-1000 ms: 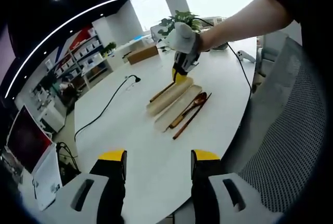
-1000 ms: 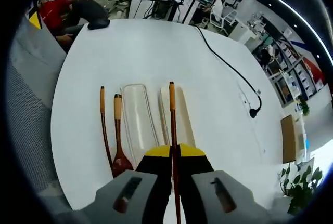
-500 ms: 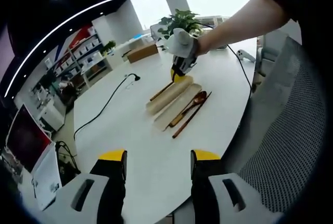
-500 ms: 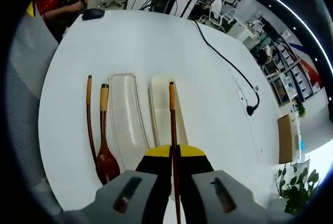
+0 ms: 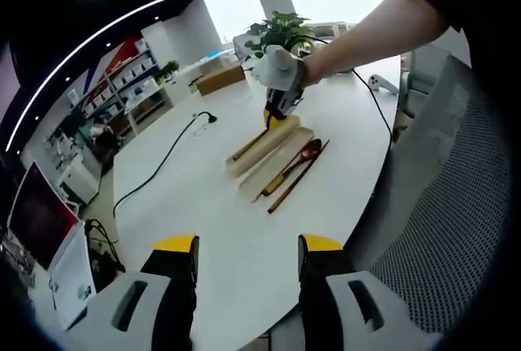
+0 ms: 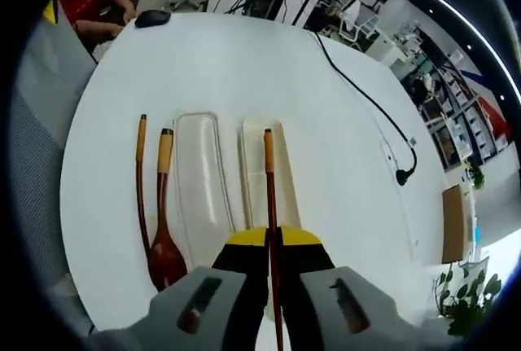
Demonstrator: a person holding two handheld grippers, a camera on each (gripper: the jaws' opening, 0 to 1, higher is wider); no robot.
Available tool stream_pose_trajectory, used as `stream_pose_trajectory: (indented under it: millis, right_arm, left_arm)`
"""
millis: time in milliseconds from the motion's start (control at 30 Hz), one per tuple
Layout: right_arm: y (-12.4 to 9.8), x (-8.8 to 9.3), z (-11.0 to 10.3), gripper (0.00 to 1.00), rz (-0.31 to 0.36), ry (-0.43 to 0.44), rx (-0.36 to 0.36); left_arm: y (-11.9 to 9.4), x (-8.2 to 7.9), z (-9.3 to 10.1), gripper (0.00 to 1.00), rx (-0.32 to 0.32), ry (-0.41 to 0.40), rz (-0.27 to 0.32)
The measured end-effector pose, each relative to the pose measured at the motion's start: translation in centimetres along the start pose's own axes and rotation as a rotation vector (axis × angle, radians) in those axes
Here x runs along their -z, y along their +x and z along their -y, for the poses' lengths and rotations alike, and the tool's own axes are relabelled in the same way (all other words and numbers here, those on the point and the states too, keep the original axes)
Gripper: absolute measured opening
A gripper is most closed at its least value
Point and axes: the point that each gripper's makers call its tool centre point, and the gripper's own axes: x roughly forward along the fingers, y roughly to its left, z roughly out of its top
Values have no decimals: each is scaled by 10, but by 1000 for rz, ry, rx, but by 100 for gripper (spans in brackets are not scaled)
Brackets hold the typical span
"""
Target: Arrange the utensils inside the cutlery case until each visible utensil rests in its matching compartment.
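Pinching one chopstick (image 6: 268, 196) between its closed jaws, the right gripper (image 6: 273, 241) holds the stick pointing straight away from itself, its long axis running along the length of the cutlery case (image 6: 269, 173) beneath. From the right gripper view the chopstick's far tip sits over the case's far end, so stick and compartment look already aligned; whether it touches the case or hangs just above it cannot be told. Just left of the case lies the clear lid (image 6: 200, 177), and left of that, on the bare table (image 6: 244, 66), the wooden spoon (image 6: 163, 229) and the second chopstick (image 6: 141, 180), parallel to one another and to the case. Open white tabletop lies to the right and beyond, with a black cable (image 6: 366, 103) well apart. The left gripper (image 5: 244, 253) hangs back near the table's near edge, jaws spread and empty, far from the utensils; the right one is plainly the nearer for the placement.
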Motion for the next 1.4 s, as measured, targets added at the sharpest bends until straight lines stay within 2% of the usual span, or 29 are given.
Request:
stream_pose_trajectory:
  millis: [600,933,1400]
  right_arm:
    - [15,-2,-2,0,5,-31,-101]
    - [22,-5,-3,0,18,-18,-137]
    - [34,1,-3,0,-1,-16,-163]
  left_arm:
    - [1,2,-1,50,1,-13,-10]
    - [1,4,-3,50,-4,-18,-17]
    - [1,5,-3,50,-3,-24,-22]
